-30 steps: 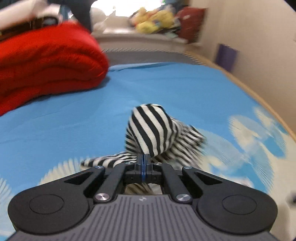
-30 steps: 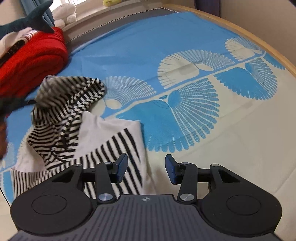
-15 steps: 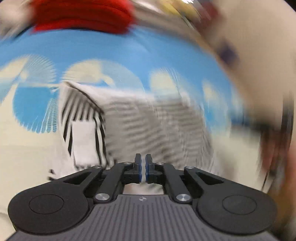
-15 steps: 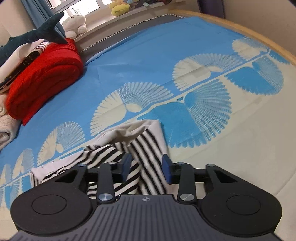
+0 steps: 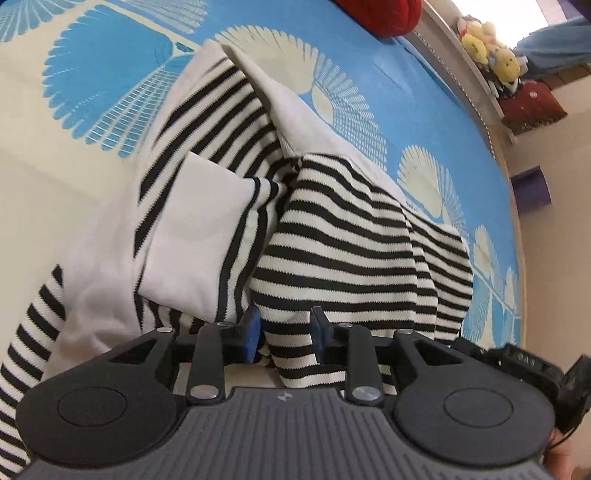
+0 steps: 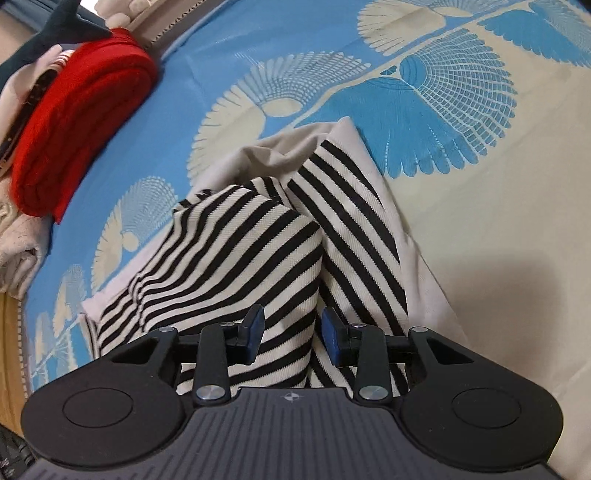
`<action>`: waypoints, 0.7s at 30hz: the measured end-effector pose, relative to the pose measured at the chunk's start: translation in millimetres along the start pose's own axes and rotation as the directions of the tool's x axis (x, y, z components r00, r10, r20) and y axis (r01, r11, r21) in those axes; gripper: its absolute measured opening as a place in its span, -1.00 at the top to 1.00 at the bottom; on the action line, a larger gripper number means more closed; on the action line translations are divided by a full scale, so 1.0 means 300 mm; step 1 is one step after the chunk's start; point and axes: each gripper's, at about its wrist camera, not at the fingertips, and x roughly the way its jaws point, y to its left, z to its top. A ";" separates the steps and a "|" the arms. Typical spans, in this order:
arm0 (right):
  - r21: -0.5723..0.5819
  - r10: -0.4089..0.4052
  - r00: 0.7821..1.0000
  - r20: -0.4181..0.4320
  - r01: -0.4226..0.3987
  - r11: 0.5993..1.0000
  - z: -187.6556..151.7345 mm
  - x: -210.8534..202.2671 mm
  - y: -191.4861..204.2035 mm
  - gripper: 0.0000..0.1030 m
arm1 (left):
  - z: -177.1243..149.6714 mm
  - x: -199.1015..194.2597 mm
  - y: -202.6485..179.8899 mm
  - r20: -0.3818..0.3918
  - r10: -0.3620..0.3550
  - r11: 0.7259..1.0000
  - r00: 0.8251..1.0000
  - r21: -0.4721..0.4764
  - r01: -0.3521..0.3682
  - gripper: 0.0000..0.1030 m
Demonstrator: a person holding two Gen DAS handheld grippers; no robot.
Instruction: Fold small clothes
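Note:
A black-and-white striped garment [image 5: 332,240] with plain white panels lies crumpled on the blue and cream bedsheet [image 5: 92,85]. My left gripper [image 5: 284,330] points down at it; its jaws are opening, and a striped fold sits loosely between the blue pads. In the right wrist view the same garment [image 6: 240,258] shows a raised striped fold running up to my right gripper [image 6: 291,330]. That gripper's jaws stand partly apart over the fold, and the pads do not clearly press on it.
A folded red blanket [image 6: 74,122] lies at the far left of the bed beside beige folded cloth [image 6: 18,243] and a dark plush shark [image 6: 70,26]. Plush toys [image 5: 487,48] sit on a ledge past the bed. Bare sheet [image 6: 498,240] spreads to the right.
My left gripper swung down and rolled, carrying the striped cloth across onto the garment, and its jaws went from shut to parted. My right gripper sank onto the garment and narrowed a little.

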 end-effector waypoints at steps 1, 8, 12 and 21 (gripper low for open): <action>-0.004 -0.011 1.000 0.002 0.011 1.000 -0.001 0.009 0.006 0.29 | -0.008 0.010 0.002 -0.003 0.001 1.000 1.000 -0.003 -0.001 0.40; -0.007 -0.015 1.000 0.005 0.015 1.000 -0.022 0.049 0.017 0.77 | -0.031 0.007 -0.052 0.036 0.034 0.996 0.999 0.082 -0.036 0.99; -0.016 0.032 0.997 0.074 -0.031 0.999 -0.025 -0.012 0.033 0.98 | 0.010 -0.151 -0.096 0.236 -0.011 0.989 0.972 0.145 -0.024 0.99; 0.120 0.127 0.976 -0.176 -0.107 0.987 -0.087 -0.025 -0.055 0.98 | 0.028 -0.106 0.040 0.040 0.144 0.989 0.989 0.035 -0.146 0.95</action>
